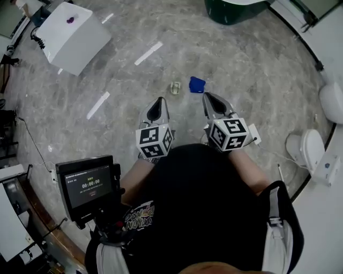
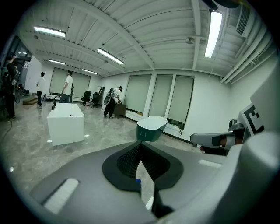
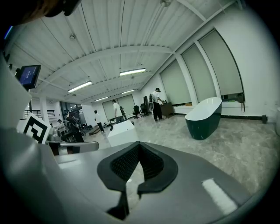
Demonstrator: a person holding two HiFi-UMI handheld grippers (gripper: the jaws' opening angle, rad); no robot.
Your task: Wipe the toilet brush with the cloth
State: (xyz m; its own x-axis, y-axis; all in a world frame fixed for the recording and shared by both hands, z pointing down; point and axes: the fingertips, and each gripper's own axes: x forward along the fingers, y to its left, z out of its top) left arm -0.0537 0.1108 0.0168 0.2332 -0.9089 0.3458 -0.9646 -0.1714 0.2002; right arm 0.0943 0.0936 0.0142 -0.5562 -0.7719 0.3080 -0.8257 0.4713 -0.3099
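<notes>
A blue cloth lies crumpled on the grey marble floor ahead of me. Just left of it sits a small pale object, too small to identify. My left gripper and right gripper are held side by side at waist height, well short of the cloth and above the floor. Both point forward and slightly down. In the left gripper view the left gripper has its pads together with nothing between them. A sliver of the blue cloth shows through the gap below. The right gripper is likewise shut and empty.
A white toilet stands at the right by the wall. A white box-shaped tub is far left, a dark green bathtub far ahead. A timer screen hangs at my left. Several people stand far off.
</notes>
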